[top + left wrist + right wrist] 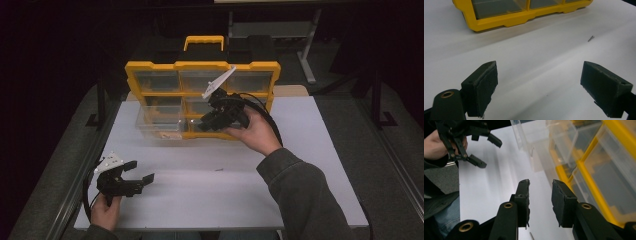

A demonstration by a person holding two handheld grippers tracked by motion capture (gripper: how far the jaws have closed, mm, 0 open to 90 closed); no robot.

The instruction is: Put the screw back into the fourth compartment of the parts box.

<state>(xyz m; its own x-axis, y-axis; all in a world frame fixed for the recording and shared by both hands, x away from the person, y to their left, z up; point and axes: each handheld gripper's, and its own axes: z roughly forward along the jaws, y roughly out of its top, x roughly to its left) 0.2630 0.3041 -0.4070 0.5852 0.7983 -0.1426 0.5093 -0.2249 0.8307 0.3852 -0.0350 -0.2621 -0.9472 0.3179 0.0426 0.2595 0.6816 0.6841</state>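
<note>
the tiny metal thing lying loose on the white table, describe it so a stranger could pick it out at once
Start at the yellow organizer case at the far side of the white table. Come toward the person to the bare middle, between the two grippers: there lies a small screw. It alone lies loose there, a thin dark sliver.

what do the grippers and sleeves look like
Both grippers, left and right, are black linkage frames with brass-coloured pivots and two flat black padded fingers. Each carries a pale grey triangular plate and trails a black cable. The right sleeve is dark grey-green.
</note>
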